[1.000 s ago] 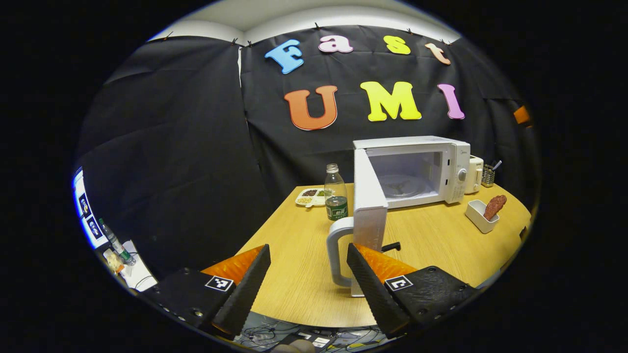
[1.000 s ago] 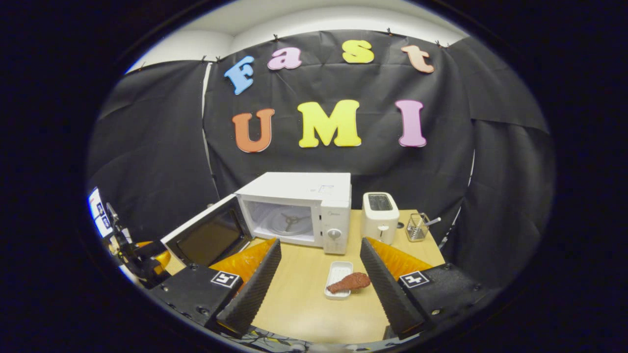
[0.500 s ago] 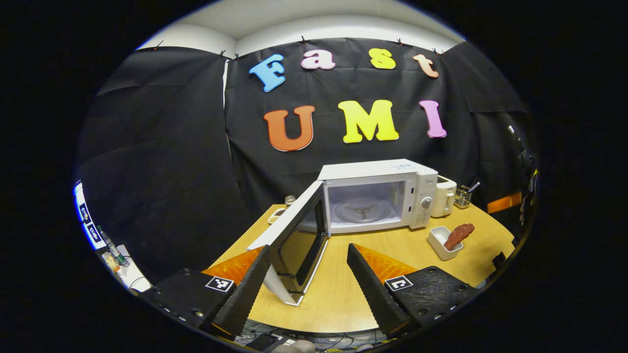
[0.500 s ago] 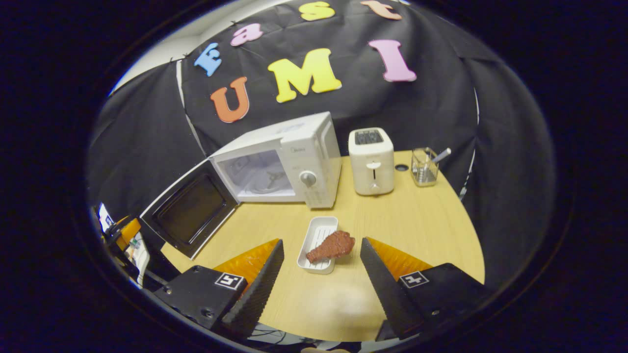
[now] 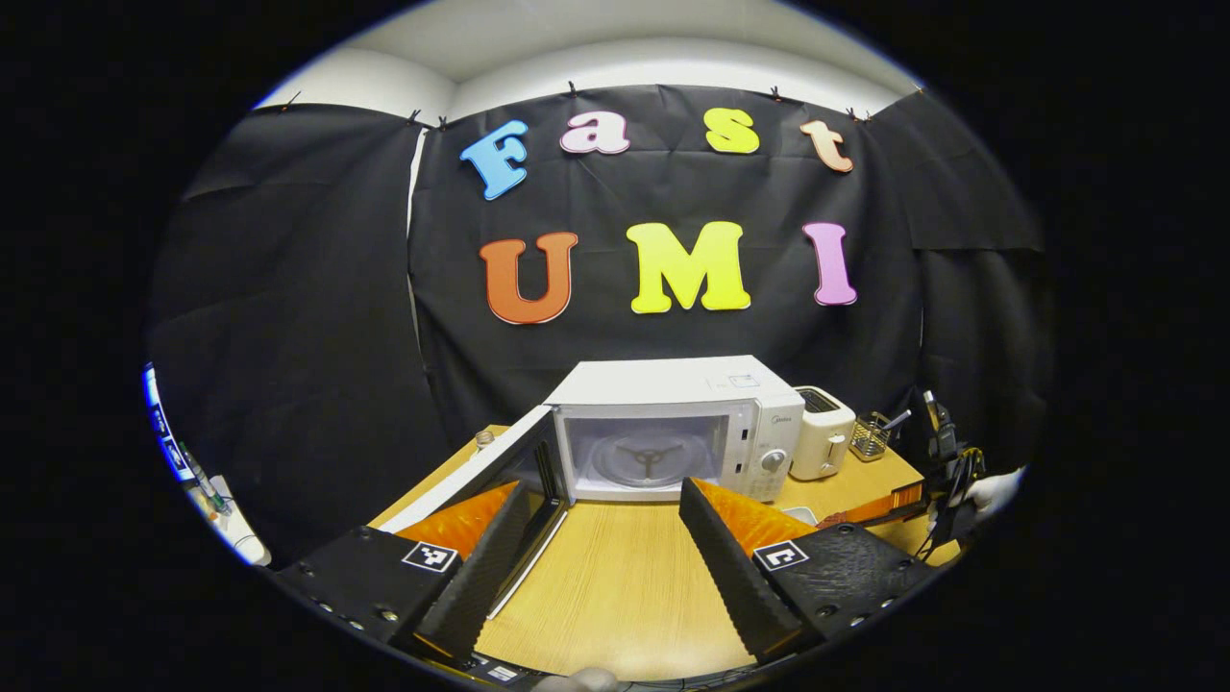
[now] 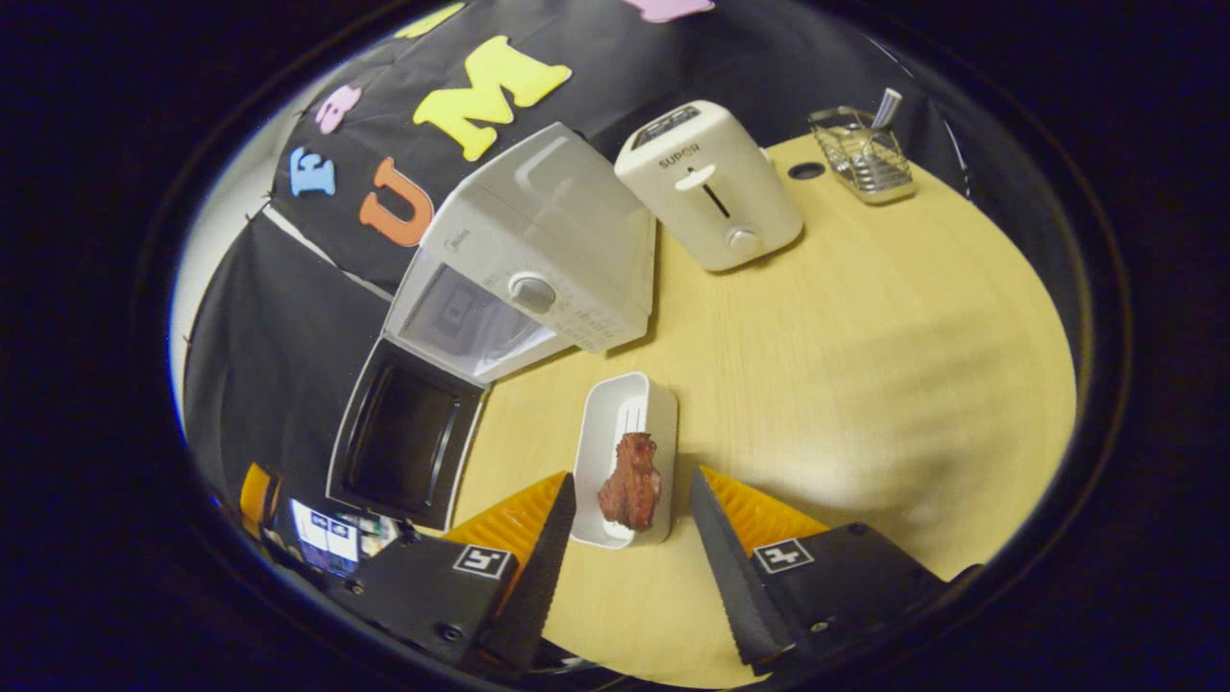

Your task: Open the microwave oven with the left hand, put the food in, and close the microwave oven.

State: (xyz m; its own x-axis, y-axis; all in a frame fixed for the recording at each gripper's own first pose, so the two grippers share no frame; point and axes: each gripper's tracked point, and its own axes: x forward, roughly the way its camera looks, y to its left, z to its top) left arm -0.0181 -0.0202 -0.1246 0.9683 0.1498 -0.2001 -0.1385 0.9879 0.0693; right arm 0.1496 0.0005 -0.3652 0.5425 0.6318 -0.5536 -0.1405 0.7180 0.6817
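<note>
The white microwave [image 5: 673, 423] stands at the back of the wooden table with its door [image 5: 480, 471] swung wide to the left, and its glass turntable is bare. My left gripper [image 5: 603, 483] is open and holds nothing, hanging in front of the cavity, well short of it. In the right gripper view the microwave [image 6: 538, 259] and its dark-windowed door [image 6: 404, 442] lie to the upper left. A brown drumstick [image 6: 629, 495] rests in a white dish [image 6: 620, 404]. My right gripper [image 6: 631, 478] is open, tilted down, its fingers on either side of the dish's near end.
A white toaster [image 6: 711, 187] and a wire utensil basket [image 6: 860, 154] stand right of the microwave, near the back edge. The light wooden table [image 6: 865, 365] is round-edged. A gloved hand [image 5: 995, 490] holding the other gripper shows at far right of the left gripper view.
My left gripper came away from the door handle and swung to face the open cavity, and the door now stands wider. My right gripper dropped and tilted down over the dish.
</note>
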